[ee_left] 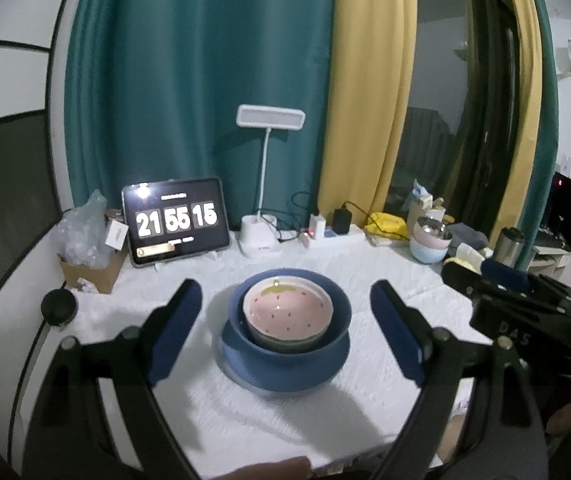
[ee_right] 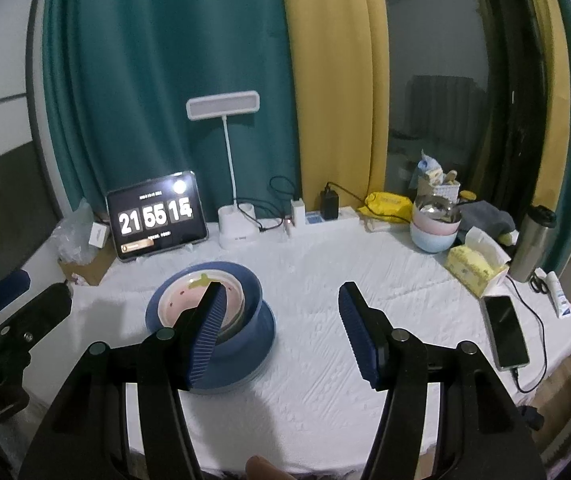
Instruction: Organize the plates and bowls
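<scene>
Landmark is the nested stack mid-counter: pink strawberry-print bowl [ee_left: 287, 312] sits inside the blue bowl [ee_left: 289, 344], which sits on a blue plate [ee_left: 285, 376], all on the white-covered counter [ee_left: 385, 280]. Left gripper [ee_left: 285, 332] has the stack dead centre between its jaws, jaws spread wide, both pads clear of the blue bowl, nothing held; it looks raised and backed off from the stack, not closing in. Right gripper [ee_right: 281, 332] is offset to the stack's right: its left pad overlaps the bowls in view only, jaws partly apart and empty, bare cloth between them. So left is the nearer and better-aligned hand for any regrasp of the stack. Stack is round, no long axis to line up. A second set of pastel bowls [ee_right: 433, 228] with a metal one on top stands well behind and right of the stack, closer to the right gripper's side. Hard to read: plate's far rim is hidden behind the blue bowl, contact between pink and blue bowl is blurred, and whether the pastel set is two or three bowls I can't tell.
</scene>
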`<action>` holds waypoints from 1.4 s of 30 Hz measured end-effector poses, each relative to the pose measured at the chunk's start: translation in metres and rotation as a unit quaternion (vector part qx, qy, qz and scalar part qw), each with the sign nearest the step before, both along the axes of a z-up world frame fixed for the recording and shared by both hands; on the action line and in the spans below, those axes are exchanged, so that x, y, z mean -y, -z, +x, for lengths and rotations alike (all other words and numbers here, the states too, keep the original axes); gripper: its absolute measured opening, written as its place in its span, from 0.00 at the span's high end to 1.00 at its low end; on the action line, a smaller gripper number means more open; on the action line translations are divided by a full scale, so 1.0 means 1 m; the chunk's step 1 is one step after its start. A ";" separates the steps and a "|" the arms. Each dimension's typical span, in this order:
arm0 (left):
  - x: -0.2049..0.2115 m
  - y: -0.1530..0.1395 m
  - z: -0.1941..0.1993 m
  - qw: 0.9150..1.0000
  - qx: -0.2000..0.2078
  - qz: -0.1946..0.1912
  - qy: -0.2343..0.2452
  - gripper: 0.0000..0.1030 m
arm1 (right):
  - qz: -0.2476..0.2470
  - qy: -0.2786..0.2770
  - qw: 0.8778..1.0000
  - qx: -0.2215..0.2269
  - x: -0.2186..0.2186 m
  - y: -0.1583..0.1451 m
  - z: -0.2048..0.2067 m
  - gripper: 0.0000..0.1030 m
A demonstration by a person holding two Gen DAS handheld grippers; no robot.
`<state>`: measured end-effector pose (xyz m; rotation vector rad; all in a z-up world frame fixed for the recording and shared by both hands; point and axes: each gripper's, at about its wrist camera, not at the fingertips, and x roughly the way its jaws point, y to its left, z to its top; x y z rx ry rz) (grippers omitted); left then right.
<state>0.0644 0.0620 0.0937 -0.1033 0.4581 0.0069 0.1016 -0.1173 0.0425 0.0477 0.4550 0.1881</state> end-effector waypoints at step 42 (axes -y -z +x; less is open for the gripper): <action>0.010 -0.078 -0.050 0.995 0.103 0.008 -0.011 0.15 | 0.010 0.001 0.994 0.107 0.018 -0.064 -0.065 0.40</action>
